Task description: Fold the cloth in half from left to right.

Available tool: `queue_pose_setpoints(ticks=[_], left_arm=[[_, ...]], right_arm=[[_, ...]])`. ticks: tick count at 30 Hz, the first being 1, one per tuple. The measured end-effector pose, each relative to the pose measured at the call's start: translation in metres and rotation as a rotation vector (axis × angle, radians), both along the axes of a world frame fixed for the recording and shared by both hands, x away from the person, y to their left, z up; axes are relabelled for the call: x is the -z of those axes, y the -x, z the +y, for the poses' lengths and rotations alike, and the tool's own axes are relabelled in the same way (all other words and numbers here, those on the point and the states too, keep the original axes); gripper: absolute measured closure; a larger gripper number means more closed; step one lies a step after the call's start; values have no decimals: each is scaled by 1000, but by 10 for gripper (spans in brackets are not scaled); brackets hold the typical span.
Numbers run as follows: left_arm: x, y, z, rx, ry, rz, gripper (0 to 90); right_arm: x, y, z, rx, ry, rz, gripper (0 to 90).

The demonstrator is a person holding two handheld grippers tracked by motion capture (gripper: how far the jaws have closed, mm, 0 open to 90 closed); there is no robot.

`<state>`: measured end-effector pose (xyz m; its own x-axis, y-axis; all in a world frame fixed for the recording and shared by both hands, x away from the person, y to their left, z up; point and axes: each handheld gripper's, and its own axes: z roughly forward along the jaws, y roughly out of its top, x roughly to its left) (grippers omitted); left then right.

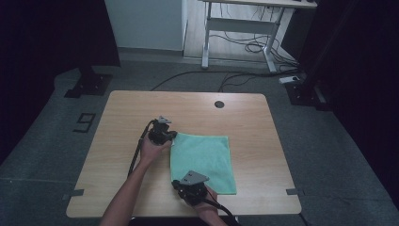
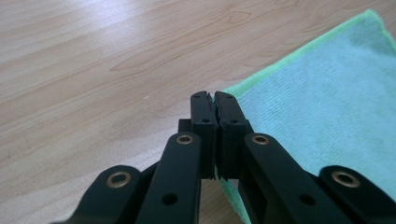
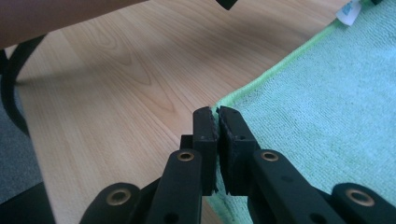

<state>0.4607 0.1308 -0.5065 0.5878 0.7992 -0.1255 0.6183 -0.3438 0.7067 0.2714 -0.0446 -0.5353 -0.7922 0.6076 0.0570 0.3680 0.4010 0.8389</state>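
Two hand-held grippers sit at the left edge of a green cloth (image 1: 203,161) that lies flat on the wooden table (image 1: 122,108), a little right of the table's middle and toward its near side. The left gripper (image 1: 173,136) is at the cloth's far left corner, held by the left hand (image 1: 151,149), whose forearm comes in from the near edge. The right gripper (image 1: 177,183) is at the near left corner, held by the right hand (image 1: 207,203) at the near edge of the table; a grey three-cornered plate rides on top of each tool.

In the left gripper view, the left gripper (image 2: 214,96) has its jaws pressed together with the lighter green hem of the cloth (image 2: 327,107) caught between them at the corner; the cloth spreads away to the right and bare table (image 2: 93,60) lies to the left. In the right gripper view, the right gripper (image 3: 215,111) is likewise clamped on a corner of the cloth (image 3: 327,102), the hem running into the thin slit between the jaws, with wood grain of the table (image 3: 116,84) to the left.

A small white label (image 3: 348,10) is sewn at the cloth's far corner in the right gripper view; it carries bluish print too small to read. On the grey floor left of the table, black tape (image 1: 83,122) forms a figure that reads as a 9. A round dark grommet (image 1: 219,104) sits near the table's far edge.
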Motion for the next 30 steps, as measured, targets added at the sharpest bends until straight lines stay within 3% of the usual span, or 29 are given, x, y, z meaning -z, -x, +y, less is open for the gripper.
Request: queue_pose_setpoints(ticks=[11,13,17,22,30], left_arm=[[-10,6,1,17,14,8,885],[-12,7,1,16,32,8,886],[-28,11,-2,28,17,-14,886],[-45,14,-5,40,32,-32,886],[-44,17,-4,30,42,-21,884]], right_arm=[[-1,2,2,-3,-28,1,848],[-1,0,1,-4,-35,6,848],[-8,-3,3,0,-69,8,847],[-26,-1,5,-3,-95,-36,847],[-20,0,1,2,-98,-23,846]])
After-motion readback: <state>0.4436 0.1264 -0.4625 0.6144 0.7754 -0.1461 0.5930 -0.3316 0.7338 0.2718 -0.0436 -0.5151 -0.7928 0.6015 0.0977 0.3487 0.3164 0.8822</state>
